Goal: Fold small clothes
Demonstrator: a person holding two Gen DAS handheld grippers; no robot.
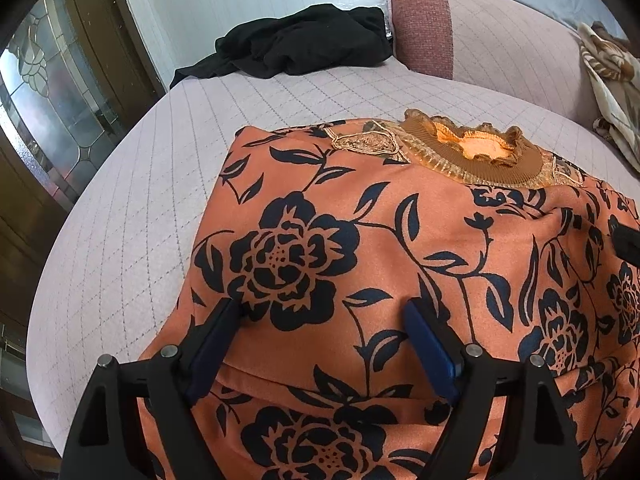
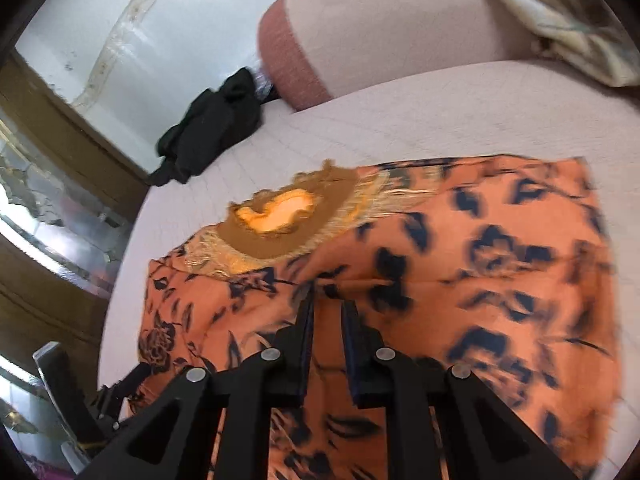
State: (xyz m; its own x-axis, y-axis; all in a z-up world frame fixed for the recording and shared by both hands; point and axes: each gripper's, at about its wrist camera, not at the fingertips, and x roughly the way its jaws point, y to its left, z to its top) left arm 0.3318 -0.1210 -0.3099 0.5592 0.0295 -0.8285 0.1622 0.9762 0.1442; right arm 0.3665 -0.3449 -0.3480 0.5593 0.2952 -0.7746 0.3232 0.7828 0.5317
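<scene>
- Holding a two-finger gripper in each hand, I work over an orange garment [image 1: 400,248] with a dark floral print, spread on a pale quilted sofa seat [image 1: 168,168]
- Garment position: it lies flat on the seat, its ruffled brown collar [image 1: 476,152] toward the sofa back [image 1: 504,36]; a horizontal fold line crosses the cloth near my left tool
- My left gripper [image 1: 324,312]: released, jaws wide apart, both blue fingertips [image 1: 416,316] at the fabric surface on either side of a large printed flower; no cloth is pinched between them
- My right gripper [image 2: 328,300]: jaws drawn nearly together, with a narrow gap showing between the pads; the tips sit at a raised crease of the orange cloth just below the collar [image 2: 280,216]; I cannot tell from the blurred right wrist view whether the cloth is actually caught
- A black part at the right edge of the left wrist view rests over the garment; what it is cannot be made out
- Surroundings: a crumpled black garment [image 1: 304,44] lies at the far end of the seat beside the pink bolster cushion [image 1: 420,20], well apart from the orange one; a patterned beige blanket [image 1: 612,92] hangs at the far right; a wooden door with leaded glass [image 1: 48,92] stands at the left
</scene>
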